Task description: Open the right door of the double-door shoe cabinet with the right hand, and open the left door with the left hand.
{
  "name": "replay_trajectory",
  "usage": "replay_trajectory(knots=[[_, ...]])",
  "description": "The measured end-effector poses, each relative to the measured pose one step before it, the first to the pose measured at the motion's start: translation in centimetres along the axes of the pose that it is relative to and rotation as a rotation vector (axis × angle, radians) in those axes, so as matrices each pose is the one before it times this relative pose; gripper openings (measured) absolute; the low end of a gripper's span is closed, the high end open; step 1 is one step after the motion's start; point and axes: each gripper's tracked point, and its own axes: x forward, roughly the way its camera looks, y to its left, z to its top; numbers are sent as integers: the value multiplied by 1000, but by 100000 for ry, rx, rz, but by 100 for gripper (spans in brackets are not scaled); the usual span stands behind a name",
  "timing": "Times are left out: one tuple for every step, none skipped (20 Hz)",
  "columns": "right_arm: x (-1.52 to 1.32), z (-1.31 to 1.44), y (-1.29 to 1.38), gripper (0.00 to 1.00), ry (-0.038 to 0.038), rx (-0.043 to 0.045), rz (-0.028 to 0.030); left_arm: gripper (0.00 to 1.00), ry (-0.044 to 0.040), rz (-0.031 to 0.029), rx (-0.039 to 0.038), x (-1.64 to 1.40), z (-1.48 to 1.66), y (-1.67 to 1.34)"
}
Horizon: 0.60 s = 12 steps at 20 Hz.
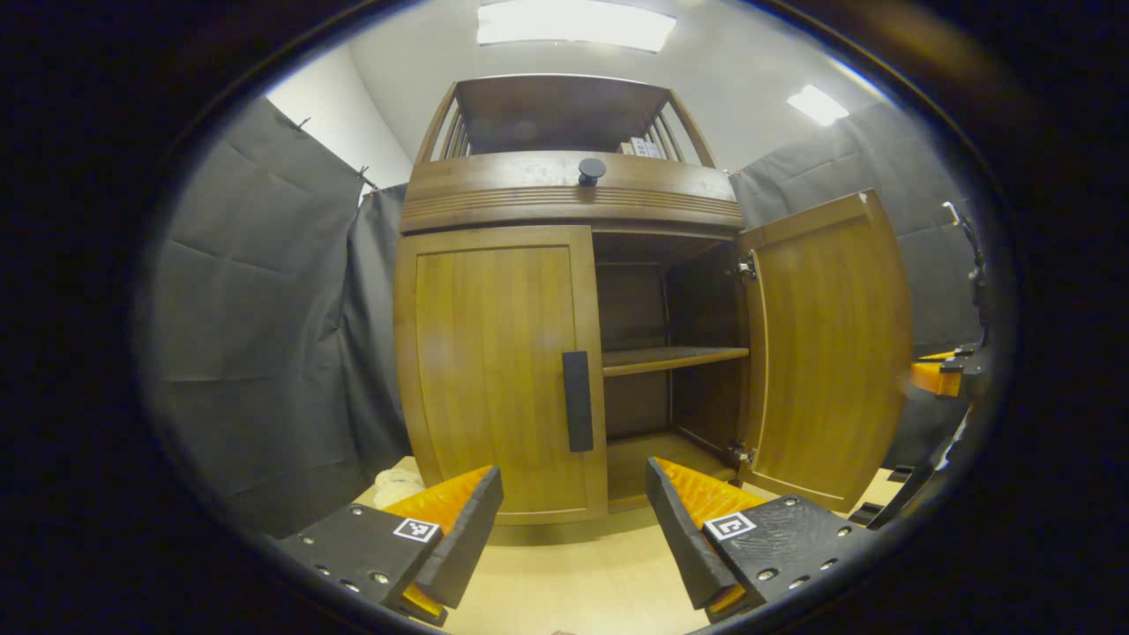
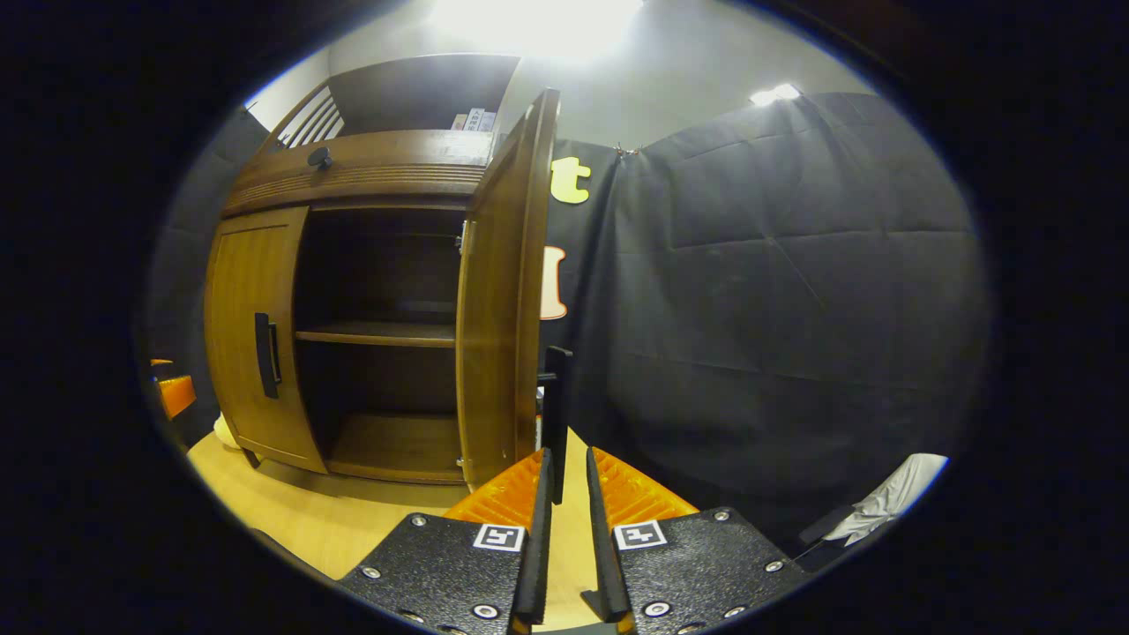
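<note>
One door, the right door (image 2: 498, 300), stands swung open, its handle (image 2: 556, 414) pinched by the right gripper (image 2: 564, 494); the left gripper (image 1: 573, 520) hangs spread before the closed left door (image 1: 498, 370).

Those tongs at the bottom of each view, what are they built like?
Each pair of tongs, left and right, has two wedge-shaped fingers that taper forward, with ribbed inner faces. Behind them sit flat, rough-textured plates fastened with round silver screws. Every plate carries a small square black-and-white marker, like a printed code. No cables are visible.
</note>
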Motion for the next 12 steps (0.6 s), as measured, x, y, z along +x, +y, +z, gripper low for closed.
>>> replay_trajectory(knots=[[-327,37,183,22,246,326,944,93,-30,-158,-99,564,86,406],[36,81,-136,28,-184,-291,194,93,-216,89,-276,372,270,126],[-312,286,74,29,-725,-186,511,99,-466,-288,-583,678,-131,-33],[-473,74,439,33,-749,395,1044,99,-644,214,-508,768,288,-17],[-617,161,519,40,-792,558,1198,93,-629,389,-265,1070,502,230],[-525,-19,184,56,-433,321,879,93,-841,612,45,965,528,123],[-447,-66,210,72,35,80,592,93,-879,479,14,1528,645,338],[-395,-307,211,88,347,139,492,99,-447,69,80,1191,537,74],[-365,-117,322,92,464,316,519,99,-325,7,-64,1008,239,203],[-153,-189,211,94,299,446,336,93,-141,-16,-103,1035,176,-32],[-243,-189,129,94,370,301,262,93,-205,38,-258,1107,96,5],[-189,-216,126,94,308,204,184,93,-361,174,-134,963,189,-79]])
